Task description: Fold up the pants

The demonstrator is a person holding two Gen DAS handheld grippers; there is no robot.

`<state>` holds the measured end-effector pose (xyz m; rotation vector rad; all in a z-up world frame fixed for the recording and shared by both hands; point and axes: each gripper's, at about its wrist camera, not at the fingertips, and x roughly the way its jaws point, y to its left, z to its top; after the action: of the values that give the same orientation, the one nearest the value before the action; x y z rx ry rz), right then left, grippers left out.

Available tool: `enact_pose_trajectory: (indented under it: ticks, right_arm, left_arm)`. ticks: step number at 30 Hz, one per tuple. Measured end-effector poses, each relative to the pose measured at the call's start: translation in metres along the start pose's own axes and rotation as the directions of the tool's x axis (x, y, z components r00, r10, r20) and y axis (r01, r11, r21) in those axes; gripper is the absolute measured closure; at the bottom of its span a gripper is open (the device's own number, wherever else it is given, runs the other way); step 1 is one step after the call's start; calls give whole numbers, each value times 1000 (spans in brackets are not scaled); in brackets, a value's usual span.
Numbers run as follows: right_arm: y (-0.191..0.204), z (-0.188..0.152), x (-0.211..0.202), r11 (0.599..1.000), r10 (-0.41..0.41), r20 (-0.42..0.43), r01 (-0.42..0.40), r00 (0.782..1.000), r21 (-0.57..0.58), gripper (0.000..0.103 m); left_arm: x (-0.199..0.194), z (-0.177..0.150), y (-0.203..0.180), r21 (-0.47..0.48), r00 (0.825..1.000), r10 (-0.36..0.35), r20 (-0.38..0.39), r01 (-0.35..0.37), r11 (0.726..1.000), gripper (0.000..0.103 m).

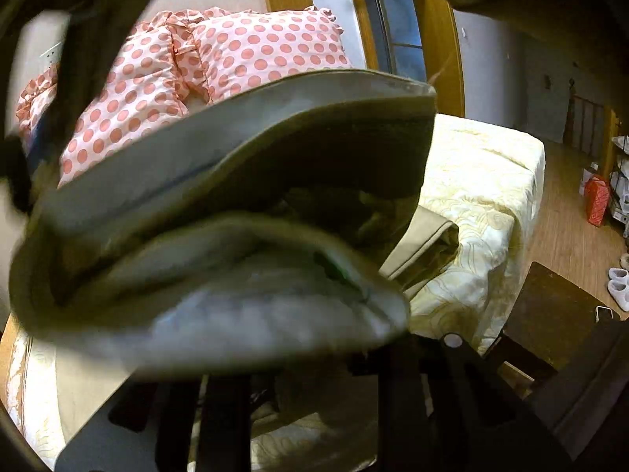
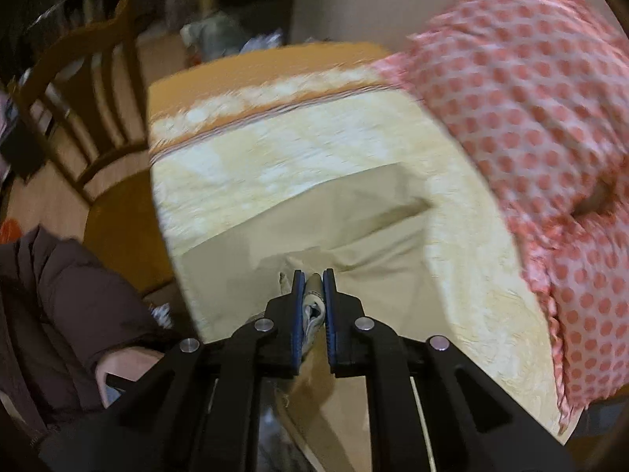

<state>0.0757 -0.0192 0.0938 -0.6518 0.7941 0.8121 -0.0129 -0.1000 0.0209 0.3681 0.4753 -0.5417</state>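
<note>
The pants point(image 2: 314, 232) are clamped by the right gripper point(image 2: 313, 287); the left gripper's point(image 1: 298, 358) state cannot be told, and no writing can be read.

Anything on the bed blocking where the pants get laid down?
Nothing visible. The right tool grips the khaki pants over the cream blanket; the polka-dot quilt lies beside them, off the fabric.

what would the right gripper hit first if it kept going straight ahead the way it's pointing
Likely the khaki pants spread on the cream bedspread. The right gripper already pinches a bunched fold of them, and flat fabric lies directly ahead, though depth is unclear.
</note>
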Motion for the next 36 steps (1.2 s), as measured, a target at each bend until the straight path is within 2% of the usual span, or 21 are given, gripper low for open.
enact_pose_trajectory:
  ticks: [2,5,9,10,11,13,14,15,17,19,21,22,24,26,28,29,31,32,33,35,36]
  right_arm:
    - [-25,-4,-12,997,-29,50,26,998,70,94]
    - [-80,-24,-31,969,-101,121,71,988,237,94]
    - [-150,-68,-30,880,-188,134,107,973,463,94]
    - [-173,-88,-19,833,-194,107,106,975,542,93]
    - [-183,-101,-11,807,-190,82,108,978,581,92]
    - [-208,-138,5,712,-143,51,67,988,699,80]
    - [-212,-150,7,676,-122,63,36,991,736,56]
    - [-216,-171,8,624,-93,115,-32,989,781,39]
    - [-215,-197,10,579,-70,173,-101,982,809,37]
    - [-213,-216,17,528,-28,209,-163,978,833,37]
    - [-209,-230,28,490,12,237,-212,972,846,37]
    - [-207,-233,32,488,16,229,-208,973,848,38]
    - [-203,-236,42,484,36,224,-213,974,849,39]
    - [-199,-234,40,501,26,252,-231,967,834,43]
    - [-192,-232,43,520,46,287,-268,957,811,46]
    - [-189,-231,44,541,33,281,-253,959,802,46]
    - [-190,-234,42,541,30,303,-271,952,796,46]
    - [-192,-236,42,537,33,314,-281,949,795,49]
    - [-195,-237,43,542,29,310,-275,950,794,58]
    - [-194,-242,41,554,26,319,-280,947,784,73]
    - [-195,-244,40,556,30,337,-296,941,777,79]
  left_arm:
    - [-1,0,0,-4,1000,-4,1,4,1000,81]
    - [-4,-1,4,-15,1000,-16,8,16,1000,78]
    - [-15,-3,11,-31,999,-31,18,31,999,74]
    - [-19,-3,15,-40,999,-39,20,40,998,72]
    - [-22,-2,19,-49,999,-50,21,51,997,71]
    - [-32,-3,34,-81,997,-66,30,69,994,63]
    - [-37,-4,43,-98,998,-44,42,48,994,63]
    - [-44,-3,62,-135,999,3,53,4,991,61]
    - [-49,-2,93,-217,998,43,51,-31,976,53]
    - [-47,-4,142,-359,996,86,18,-74,930,50]
    - [-38,-8,180,-446,994,103,-34,-107,888,50]
    - [-32,-11,195,-481,992,108,-65,-126,868,50]
    - [-15,-15,224,-533,990,65,-125,-122,837,50]
    - [5,-18,241,-580,984,-17,-178,-90,810,50]
    - [18,-18,252,-604,977,-78,-200,-61,795,50]
    - [28,-17,257,-611,970,-116,-212,-39,791,50]
    - [45,-16,263,-632,960,-171,-222,-8,775,48]
    - [55,-16,269,-657,948,-221,-231,16,754,46]
    - [61,-19,272,-670,943,-240,-232,24,742,43]
    - [70,-21,276,-696,934,-277,-224,45,717,49]
    - [72,-20,279,-698,930,-288,-228,50,714,68]
